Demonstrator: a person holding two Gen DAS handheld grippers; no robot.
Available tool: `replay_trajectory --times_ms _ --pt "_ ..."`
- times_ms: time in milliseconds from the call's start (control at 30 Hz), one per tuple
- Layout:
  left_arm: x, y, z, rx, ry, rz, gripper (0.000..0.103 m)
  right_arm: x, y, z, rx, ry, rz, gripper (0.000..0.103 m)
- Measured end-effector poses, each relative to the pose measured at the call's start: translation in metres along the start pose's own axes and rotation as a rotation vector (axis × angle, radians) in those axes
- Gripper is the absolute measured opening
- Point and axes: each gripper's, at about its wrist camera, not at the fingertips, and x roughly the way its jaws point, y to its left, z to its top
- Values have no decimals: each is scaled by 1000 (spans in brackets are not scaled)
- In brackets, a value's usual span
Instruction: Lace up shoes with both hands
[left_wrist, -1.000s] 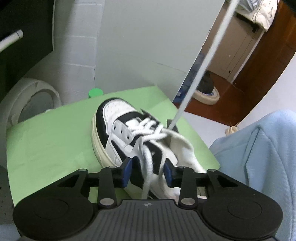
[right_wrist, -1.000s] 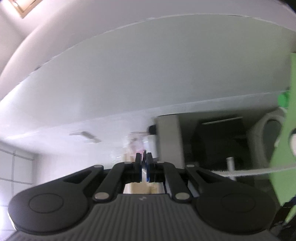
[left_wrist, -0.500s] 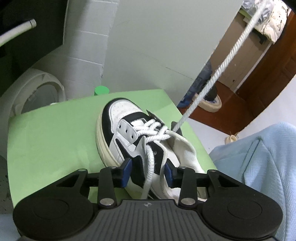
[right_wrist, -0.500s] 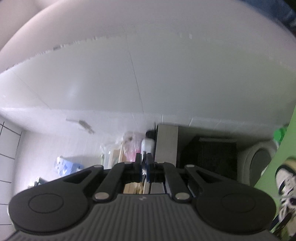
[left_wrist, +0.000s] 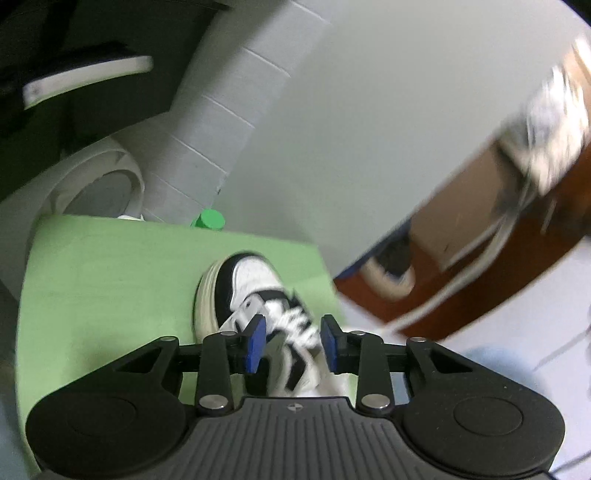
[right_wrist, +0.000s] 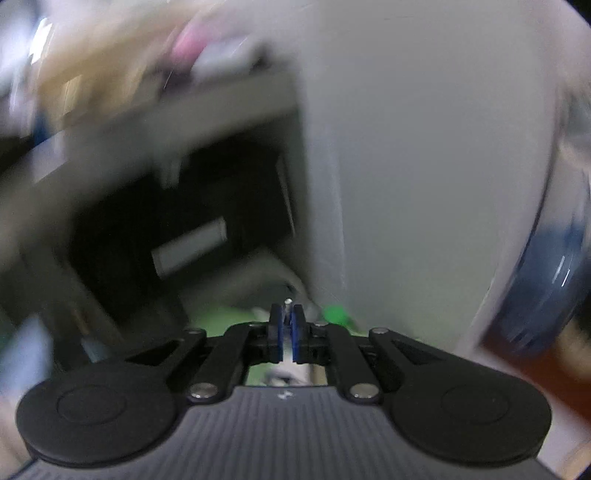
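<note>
A black-and-white sneaker (left_wrist: 243, 291) lies on a green mat (left_wrist: 110, 295), toe pointing away. My left gripper (left_wrist: 291, 343) hovers just above its laced tongue, and its jaws are opening. The crossed white laces (left_wrist: 295, 325) show between the blue pads (left_wrist: 256, 343) without being pressed. One lace strand (left_wrist: 461, 280) runs blurred from the shoe up to the right. My right gripper (right_wrist: 287, 321) is shut on the lace's end, and a small white tip (right_wrist: 287, 303) pokes out above its pads. It points down at the mat's far edge (right_wrist: 221, 317).
A white wall panel (left_wrist: 369, 129) rises behind the mat, with a round white appliance (left_wrist: 92, 184) at the left and a green cap (left_wrist: 208, 219) at the mat's back edge. Light blue clothing (left_wrist: 491, 358) lies at the right, over brown floor (left_wrist: 443, 295).
The left view has rolled and pulled back, so the shoe looks smaller and the lace strand runs lower to the right. The right gripper has rolled from facing the ceiling to facing the mat, staying shut.
</note>
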Motion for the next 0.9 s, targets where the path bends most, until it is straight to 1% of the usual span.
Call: replay_trajectory --times_ms 67,100,167,233,267,367,433,500,600,667,700,733,767,800,833,867,900 --pt "-8 8 5 -77 -28 -42 40 15 32 -16 -218 59 -59 5" --pt "-10 10 6 -95 -34 -49 40 24 47 -26 -320 84 -79 5" --pt "-13 13 7 -124 -38 -58 40 40 71 -44 -457 131 -86 5" --pt "-13 16 7 -151 -30 -71 40 57 91 -63 -552 177 -89 5" --pt "-12 17 7 -155 -28 -75 40 65 99 -71 -576 197 -83 4" --pt "-5 17 6 -153 -10 -50 39 86 118 -87 -615 240 -61 5" --pt "-3 21 6 -162 -2 -32 35 97 128 -90 -643 248 -50 5" --pt "-2 26 5 -178 0 -14 35 103 137 -93 -674 247 -47 5" --pt "-3 32 5 -197 -5 7 35 123 146 -91 -680 262 -38 7" --pt "-4 35 4 -200 -10 17 34 133 148 -96 -678 273 -25 23" --pt "-4 36 4 -201 -11 22 34 134 148 -98 -677 271 -26 38" --pt "-5 38 4 -204 -13 25 34 135 148 -100 -676 270 -27 43" --pt "-5 39 4 -209 -13 26 34 137 148 -102 -674 268 -28 44" --pt "-5 40 4 -214 -13 30 34 136 148 -103 -668 265 -28 50" --pt "-4 41 4 -219 -12 36 34 131 147 -102 -656 253 -29 64" --pt "-4 42 4 -223 -10 40 34 124 145 -100 -643 234 -30 73" --pt "-3 43 4 -226 -7 43 34 117 143 -99 -629 210 -31 89"
